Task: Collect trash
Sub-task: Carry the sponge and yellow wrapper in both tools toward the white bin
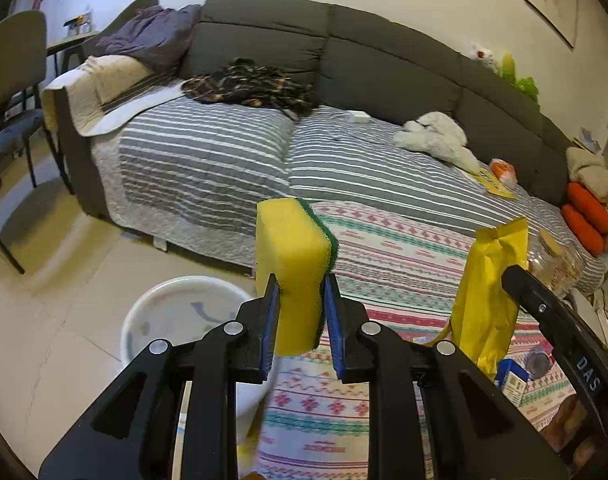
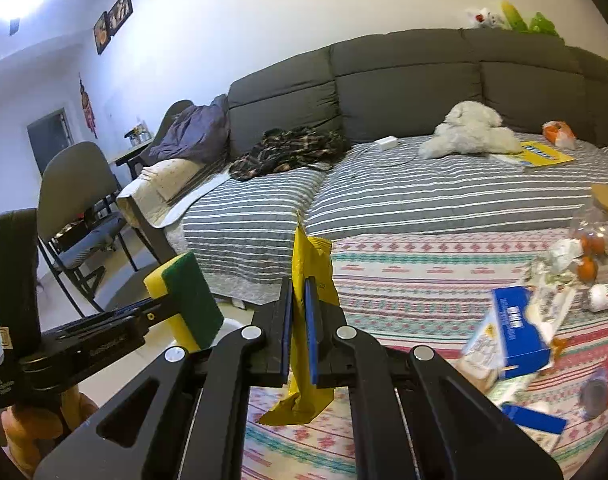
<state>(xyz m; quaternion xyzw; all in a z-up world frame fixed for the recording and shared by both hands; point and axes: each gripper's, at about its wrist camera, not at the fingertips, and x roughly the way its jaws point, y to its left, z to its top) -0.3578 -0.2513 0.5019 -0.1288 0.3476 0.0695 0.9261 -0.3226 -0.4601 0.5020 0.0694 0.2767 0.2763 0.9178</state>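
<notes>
1. The left gripper (image 1: 301,312) is clamped on a yellow sponge (image 1: 291,256) with a green scouring side. The sponge stands upright between the blue pads, above the edge of the patterned cloth (image 1: 392,264).
2. The right gripper (image 2: 298,328) is closed on a yellow wrapper (image 2: 310,268). The wrapper sticks up above the jaws and hangs crumpled below them.
3. A white bucket (image 1: 175,312) stands on the floor, below and left of the left gripper.
4. More litter lies on the patterned cloth at right: a blue and white carton (image 2: 508,332), crumpled paper (image 2: 564,252) and a clear jar (image 2: 604,220).
5. Behind the cloth stands a grey sofa (image 2: 404,76) with a striped cover and a white soft toy (image 2: 468,128).
</notes>
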